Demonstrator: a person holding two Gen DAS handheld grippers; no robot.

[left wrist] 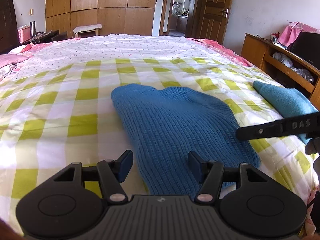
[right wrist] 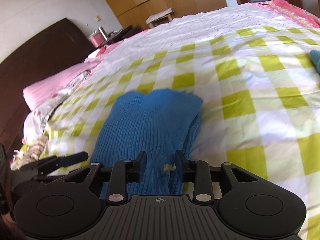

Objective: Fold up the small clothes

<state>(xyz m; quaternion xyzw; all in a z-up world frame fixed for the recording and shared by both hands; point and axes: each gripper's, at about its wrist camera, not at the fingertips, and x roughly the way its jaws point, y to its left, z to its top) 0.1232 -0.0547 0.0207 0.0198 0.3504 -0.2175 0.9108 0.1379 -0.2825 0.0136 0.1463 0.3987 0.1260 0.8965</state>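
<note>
Nearest the left wrist camera, the left gripper (left wrist: 160,165) stands with its jaws released and nothing between the pads; the near edge of the blue ribbed knit garment (left wrist: 176,128) lies on the bed below the gap. This garment rests part-folded on the green-and-white checked bed cover (left wrist: 60,108), near the front edge of the bed. A second, folded teal cloth (left wrist: 284,100) lies well apart, toward the far right side.

In the right wrist view, the right gripper (right wrist: 160,165) hangs over the near edge of the same garment. Its jaws stand part-way closed with blue fabric in the gap. Whether the pads press on the knit cannot be told, since the frame is motion-blurred. A small yellowish tag (right wrist: 169,167) shows in the gap.

Risks from this state:
- An incomplete pinch would likely catch only the top layer, causing the folded layers to separate on lifting.
- Loose ribbed knit stretches readily; a one-sided pull would probably skew the fold line.
- With the left jaws empty, the opposite edge is unsupported and may drag across the cover.
</note>
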